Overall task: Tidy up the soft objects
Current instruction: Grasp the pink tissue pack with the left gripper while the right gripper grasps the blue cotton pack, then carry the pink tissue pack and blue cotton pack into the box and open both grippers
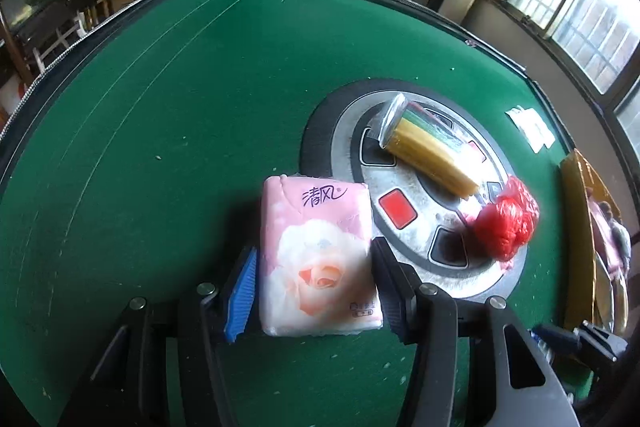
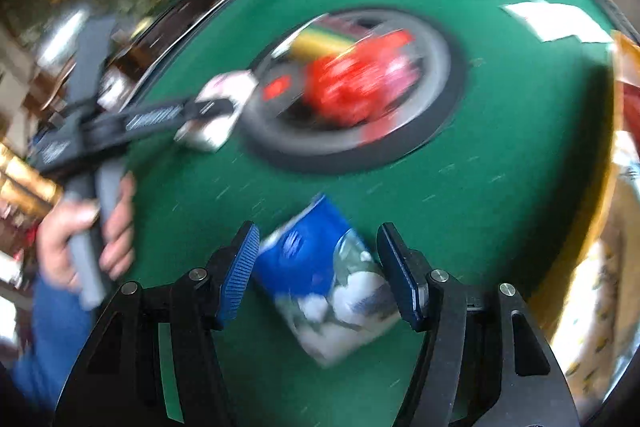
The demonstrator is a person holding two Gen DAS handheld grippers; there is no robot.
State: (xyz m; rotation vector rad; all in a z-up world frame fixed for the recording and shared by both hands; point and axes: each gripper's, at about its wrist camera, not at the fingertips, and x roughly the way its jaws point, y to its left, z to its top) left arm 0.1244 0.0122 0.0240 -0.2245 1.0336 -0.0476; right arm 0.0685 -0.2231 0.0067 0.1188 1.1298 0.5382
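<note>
left wrist view: the left gripper (image 1: 312, 291) clamps one pink tissue pack (image 1: 318, 259) over the green table (image 1: 160, 107), near-left of the round hub (image 1: 404, 187). right gripper (image 2: 318, 267) stands open around one blue pack (image 2: 324, 279), apparently not touching. one red bag (image 1: 506, 227), one straw bundle (image 1: 432, 147).

The tissue pack (image 1: 318, 255) lies on the table (image 1: 160, 107) between the left gripper (image 1: 314, 281) fingers, just left of the round centre panel (image 1: 404, 183). On that panel rest the wrapped sticks (image 1: 430, 147) and, nearer right, the crumpled bag (image 1: 506, 225). A packet (image 2: 326, 279) (blurred) lies between the right gripper (image 2: 318, 273) fingers, before the panel.
</note>
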